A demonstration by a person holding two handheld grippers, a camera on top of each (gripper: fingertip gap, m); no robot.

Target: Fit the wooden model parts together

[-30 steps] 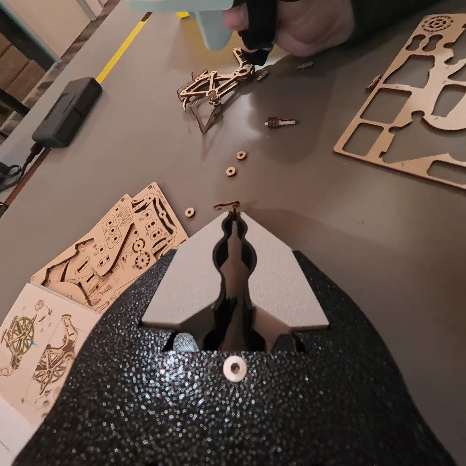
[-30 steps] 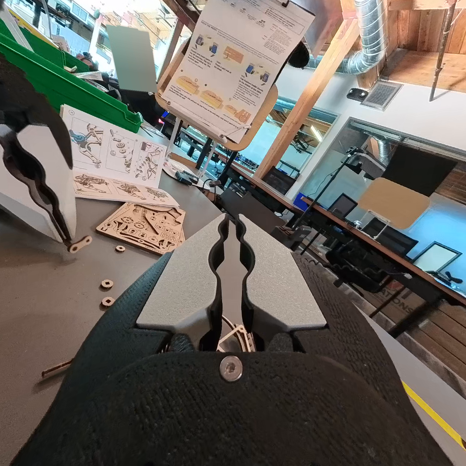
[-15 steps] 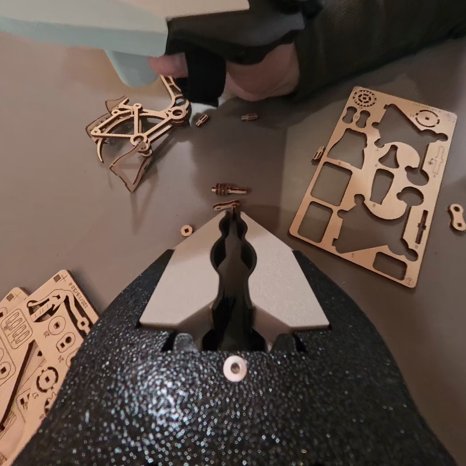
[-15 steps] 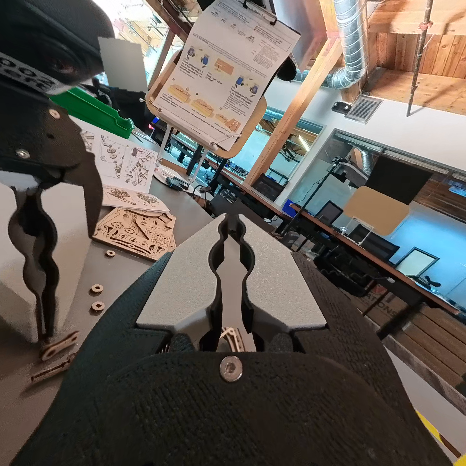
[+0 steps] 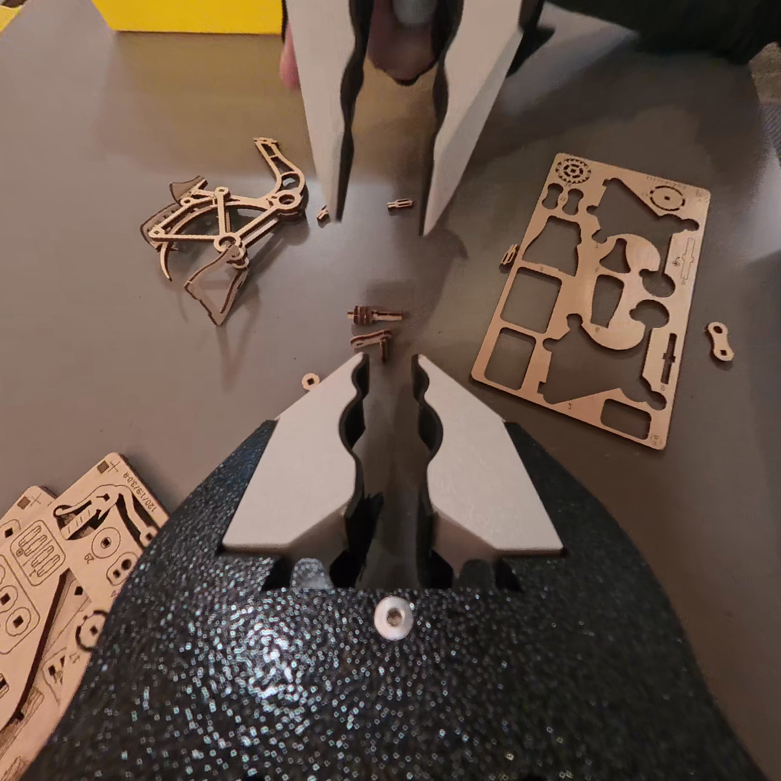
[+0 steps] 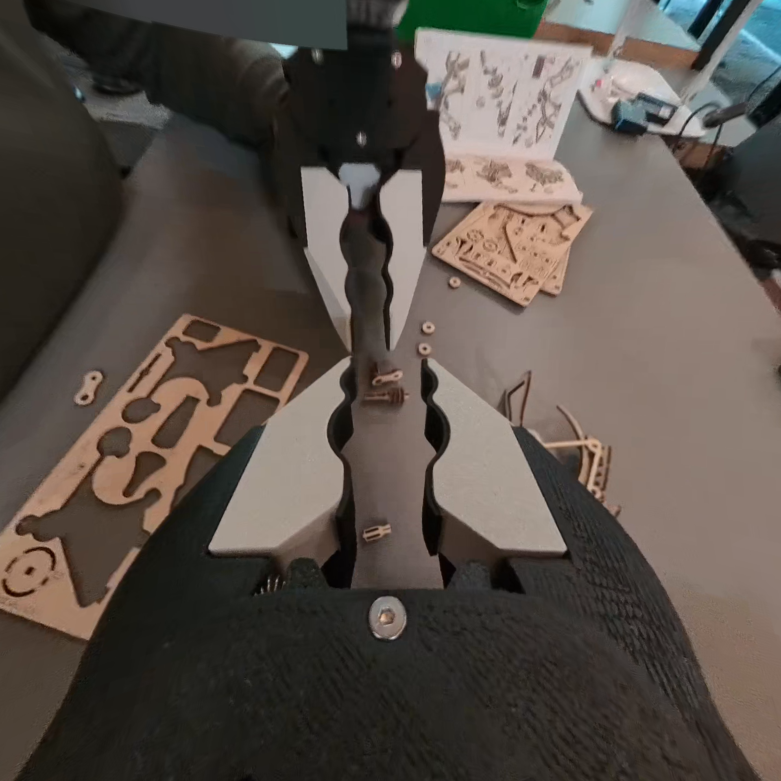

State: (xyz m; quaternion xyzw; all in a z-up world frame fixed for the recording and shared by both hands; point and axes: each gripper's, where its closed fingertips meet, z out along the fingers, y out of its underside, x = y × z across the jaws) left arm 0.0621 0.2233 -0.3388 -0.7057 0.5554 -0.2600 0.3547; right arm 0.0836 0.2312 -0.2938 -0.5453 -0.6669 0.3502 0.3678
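My left gripper is open and empty, its tips just short of a small wooden crank piece and a ribbed axle lying on the grey table. My right gripper faces it from the far side, open, with a small peg lying between its tips. In the right wrist view the right gripper is open over the peg. The crank and axle lie between it and the left gripper. The part-built wooden frame lies to the left.
A punched-out wooden sheet lies at the right with a loose link beside it. Uncut part sheets lie at the lower left. Small washers, an instruction booklet and a green bin show in the right wrist view. The tips of one gripper are about 6 cm away from the tips of the other.
My left gripper has opened and let the crank piece drop beside the axle. My right gripper has tipped down from facing the room to facing the table and has opened.
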